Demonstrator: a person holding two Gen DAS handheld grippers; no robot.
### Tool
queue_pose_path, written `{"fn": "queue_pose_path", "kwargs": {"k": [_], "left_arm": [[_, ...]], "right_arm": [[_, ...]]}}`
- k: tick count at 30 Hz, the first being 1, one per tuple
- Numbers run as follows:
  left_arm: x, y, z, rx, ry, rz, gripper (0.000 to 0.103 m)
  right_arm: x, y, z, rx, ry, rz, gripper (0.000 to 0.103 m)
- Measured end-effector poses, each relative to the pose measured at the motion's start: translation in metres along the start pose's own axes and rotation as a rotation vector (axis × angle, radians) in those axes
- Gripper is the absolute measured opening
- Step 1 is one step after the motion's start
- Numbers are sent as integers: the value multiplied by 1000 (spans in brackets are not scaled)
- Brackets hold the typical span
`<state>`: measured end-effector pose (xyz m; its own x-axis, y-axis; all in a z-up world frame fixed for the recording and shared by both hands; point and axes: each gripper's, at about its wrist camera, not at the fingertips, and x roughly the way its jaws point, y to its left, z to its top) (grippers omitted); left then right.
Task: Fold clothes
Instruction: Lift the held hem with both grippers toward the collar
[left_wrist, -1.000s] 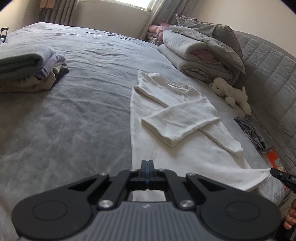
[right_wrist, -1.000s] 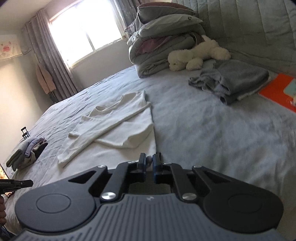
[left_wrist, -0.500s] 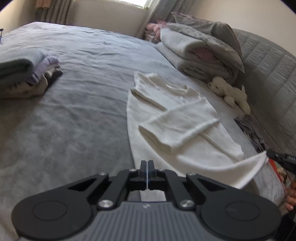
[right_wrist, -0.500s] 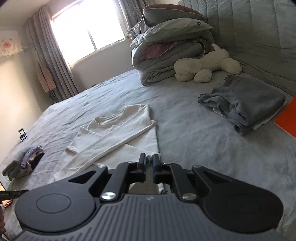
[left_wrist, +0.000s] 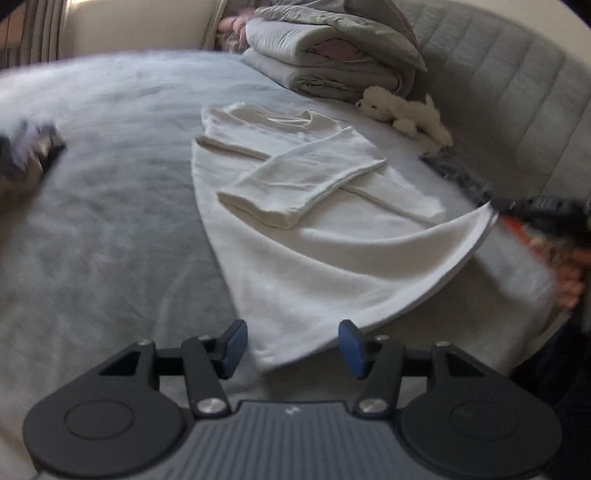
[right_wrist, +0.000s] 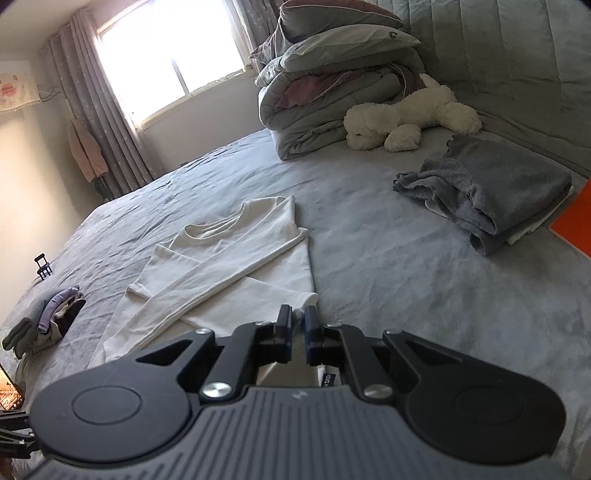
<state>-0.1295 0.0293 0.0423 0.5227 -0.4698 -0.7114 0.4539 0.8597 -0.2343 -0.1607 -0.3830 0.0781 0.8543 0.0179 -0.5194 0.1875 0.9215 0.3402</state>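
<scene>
A white long-sleeved shirt (left_wrist: 295, 177) lies on the grey bed, sleeves folded across its chest. My left gripper (left_wrist: 291, 345) is open; the shirt's near hem corner (left_wrist: 273, 354) lies loose between its blue pads, no longer held. My right gripper (right_wrist: 296, 326) is shut on the other hem corner of the shirt (right_wrist: 229, 266). In the left wrist view that corner (left_wrist: 484, 221) is lifted above the bed at the right gripper's tip (left_wrist: 496, 210), so the hem curls up.
Stacked duvets and pillows (right_wrist: 332, 81) and a white plush dog (right_wrist: 410, 114) lie by the padded headboard. A folded grey garment (right_wrist: 502, 188) and an orange item (right_wrist: 576, 218) lie right. A pile of folded clothes (right_wrist: 44, 321) sits left.
My left gripper has opened and let go of the hem corner, which has dropped. The right gripper has lifted its corner and carried it forward toward the collar.
</scene>
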Motion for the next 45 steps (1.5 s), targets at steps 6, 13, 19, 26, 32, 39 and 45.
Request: {"fn": "queue_pose_path", "kwargs": {"k": [6, 13, 19, 26, 32, 39, 45], "left_arm": [[9, 10, -3, -85, 39, 9, 44], [4, 18, 4, -186, 10, -16, 11], [11, 26, 43, -203, 8, 22, 11], [58, 41, 96, -198, 61, 118, 11], [79, 58, 102, -237, 81, 115, 12], [66, 84, 110, -333, 29, 92, 15], [42, 90, 101, -248, -27, 5, 44]], "right_arm": [[1, 2, -1, -3, -1, -6, 7], [2, 6, 3, 1, -14, 7, 7], [14, 7, 18, 32, -3, 25, 7], [85, -1, 50, 101, 167, 8, 7], [121, -8, 51, 116, 248, -20, 7], [128, -18, 55, 235, 249, -1, 8], [119, -11, 63, 143, 213, -61, 10]]}}
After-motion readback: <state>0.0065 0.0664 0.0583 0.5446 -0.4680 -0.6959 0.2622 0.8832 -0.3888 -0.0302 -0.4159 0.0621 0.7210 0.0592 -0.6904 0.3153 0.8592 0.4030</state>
